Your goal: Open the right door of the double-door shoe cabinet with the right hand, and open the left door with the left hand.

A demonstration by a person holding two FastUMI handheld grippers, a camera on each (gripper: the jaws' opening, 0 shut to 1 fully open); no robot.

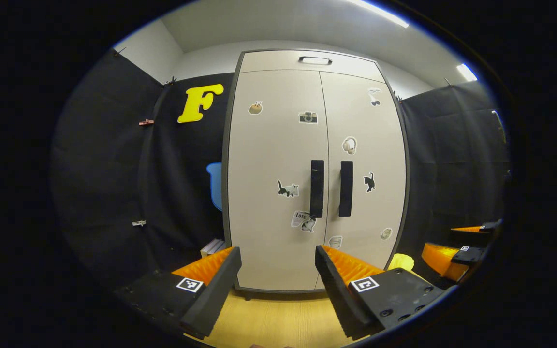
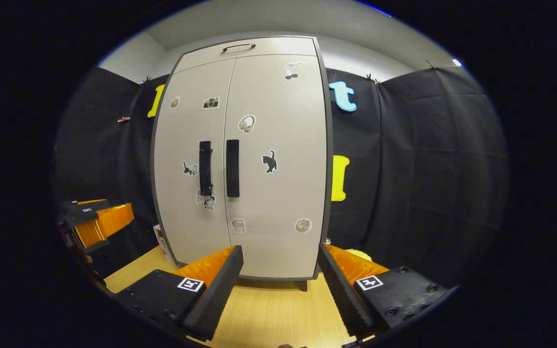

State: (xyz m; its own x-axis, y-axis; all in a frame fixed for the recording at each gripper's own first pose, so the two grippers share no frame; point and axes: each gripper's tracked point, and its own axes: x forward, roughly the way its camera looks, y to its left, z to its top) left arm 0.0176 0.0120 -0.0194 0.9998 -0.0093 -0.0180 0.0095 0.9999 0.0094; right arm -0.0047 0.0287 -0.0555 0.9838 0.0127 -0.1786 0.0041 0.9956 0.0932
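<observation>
Doors: both sitting closed on the cabinet (image 2: 278,145); stiff, light panels, likely swinging easily.
Hold: right handle (image 2: 232,168), left handle (image 1: 316,188).
Left tool (image 1: 278,285), right tool (image 2: 281,285): hanging released, well apart from the handles.

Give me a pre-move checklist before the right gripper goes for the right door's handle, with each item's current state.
1. Both doors shut, so the task starts clean: ok; right door and left door sit flush.
2. Right gripper open wide enough for the handle: ok; nothing between its fingers.
3. Right handle in sight and unobstructed: ok; it stands left of the gripper's centre line.
4. Right gripper in contact with the handle: not ok; it is well short of the cabinet.
5. Left gripper open and clear of the right door's swing: ok; off to the left side.
6. Left handle free for later: ok.
7. Whether the doors are latched: cannot tell.
</observation>
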